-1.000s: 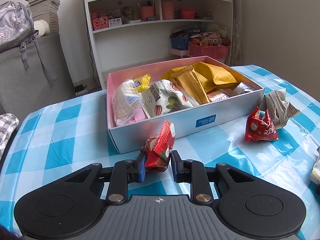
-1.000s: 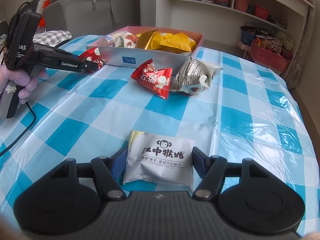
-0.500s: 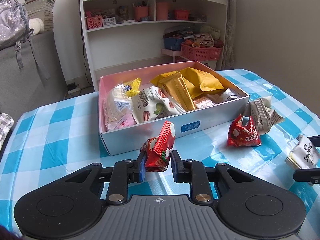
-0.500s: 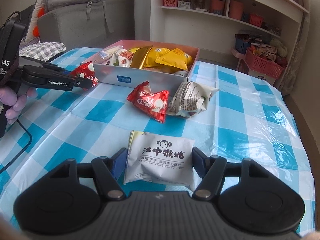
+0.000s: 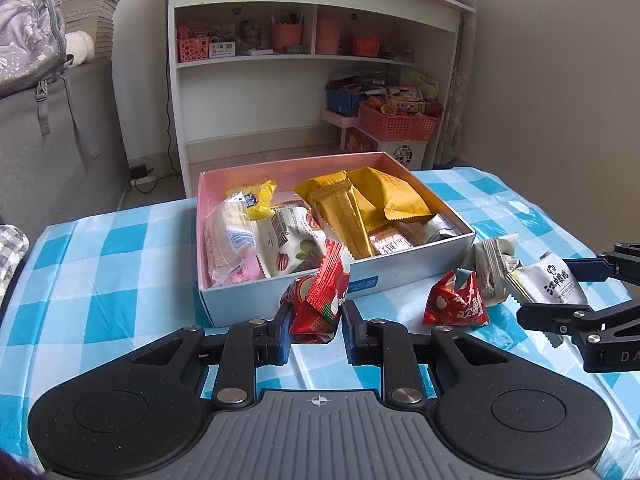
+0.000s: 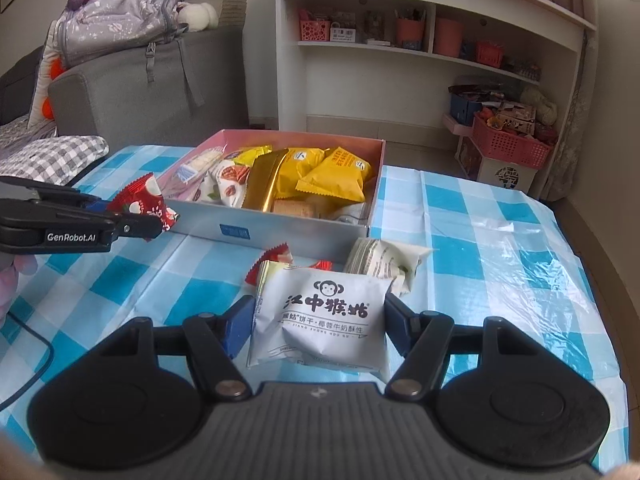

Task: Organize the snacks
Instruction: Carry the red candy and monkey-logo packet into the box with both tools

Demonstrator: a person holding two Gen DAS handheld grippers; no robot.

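The left gripper point(image 5: 313, 330) pinched a crinkled red snack packet point(image 5: 320, 300) standing upright just before the snack box point(image 5: 420, 268), while the right gripper point(image 6: 318, 330), shown frontally only in its own view, clamped a flat white monkey-logo biscuit packet point(image 6: 324, 316) beside that box.

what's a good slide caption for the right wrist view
Right hand-held gripper grips a white biscuit packet before the snack box.

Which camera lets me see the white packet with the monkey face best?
The right wrist view. The white monkey-face snack packet sits close and face-on between the right gripper jaws, print readable. The left wrist view shows the packet small, tilted, at the right edge.
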